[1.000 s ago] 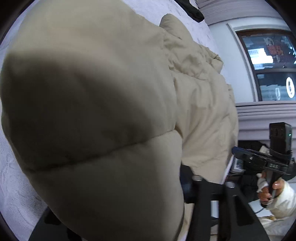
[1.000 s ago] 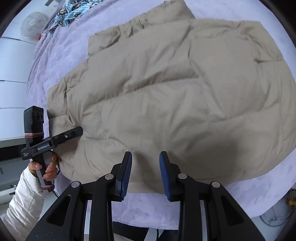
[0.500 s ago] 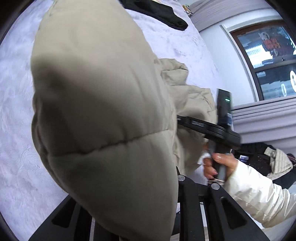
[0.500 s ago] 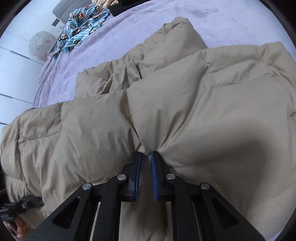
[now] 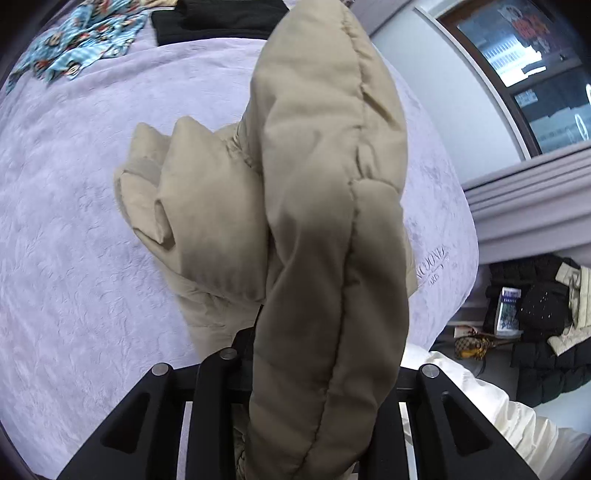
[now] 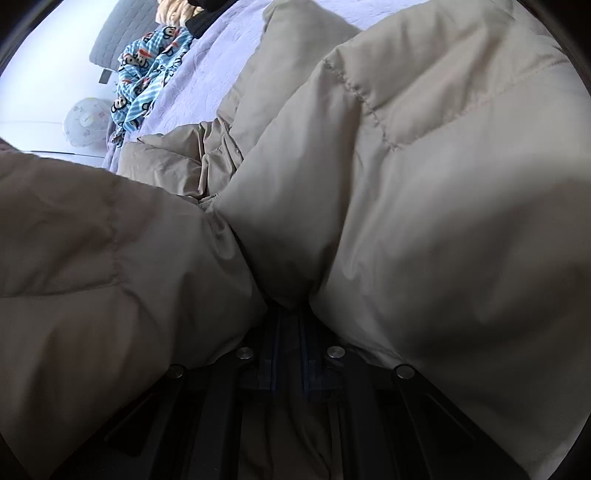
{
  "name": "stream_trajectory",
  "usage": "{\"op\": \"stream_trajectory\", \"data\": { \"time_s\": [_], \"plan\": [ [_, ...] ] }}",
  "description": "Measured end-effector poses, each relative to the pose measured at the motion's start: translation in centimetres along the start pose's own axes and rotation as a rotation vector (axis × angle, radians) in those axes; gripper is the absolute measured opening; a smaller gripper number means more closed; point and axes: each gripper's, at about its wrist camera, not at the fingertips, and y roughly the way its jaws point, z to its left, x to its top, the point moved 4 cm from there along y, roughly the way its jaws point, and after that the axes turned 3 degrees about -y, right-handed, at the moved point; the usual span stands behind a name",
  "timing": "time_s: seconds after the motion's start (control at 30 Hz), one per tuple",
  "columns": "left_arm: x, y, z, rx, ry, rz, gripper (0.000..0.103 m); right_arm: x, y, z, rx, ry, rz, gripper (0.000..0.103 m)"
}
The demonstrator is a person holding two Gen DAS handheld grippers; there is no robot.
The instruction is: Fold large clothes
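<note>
A beige puffer jacket point(image 5: 325, 166) hangs bunched up from my left gripper point(image 5: 317, 350), which is shut on a thick padded edge. That edge covers the right finger, and only the left finger point(image 5: 243, 343) shows. The jacket's lower part still rests on the lilac bed cover point(image 5: 74, 221). In the right wrist view the same jacket point(image 6: 424, 221) fills the frame. My right gripper point(image 6: 290, 314) is shut on a pinched fold of it, with the fabric bulging over both blue pads point(image 6: 275, 343).
A blue cartoon-print cloth point(image 5: 74, 44) and a black garment point(image 5: 221, 14) lie at the far end of the bed. The person's white sleeve point(image 5: 480, 406) is at lower right. Dark clothes point(image 5: 546, 314) are piled beyond the bed's right edge, below a window point(image 5: 535, 66).
My left gripper has risen with the jacket, lifting it off the bed into a hanging bunch. The right gripper came down onto the jacket and shut on a fold.
</note>
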Motion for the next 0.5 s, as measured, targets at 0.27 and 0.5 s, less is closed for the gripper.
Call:
{"op": "stream_trajectory", "data": {
  "time_s": [0.27, 0.5],
  "plan": [
    [3.8, 4.8, -4.9, -0.191, 0.092, 0.105, 0.061, -4.1, -12.1, -5.0, -0.013, 0.062, -0.157, 0.013],
    [6.3, 11.9, -6.7, -0.304, 0.152, 0.185, 0.061, -10.8, -17.5, -9.2, -0.055, 0.151, -0.206, 0.013]
  ]
}}
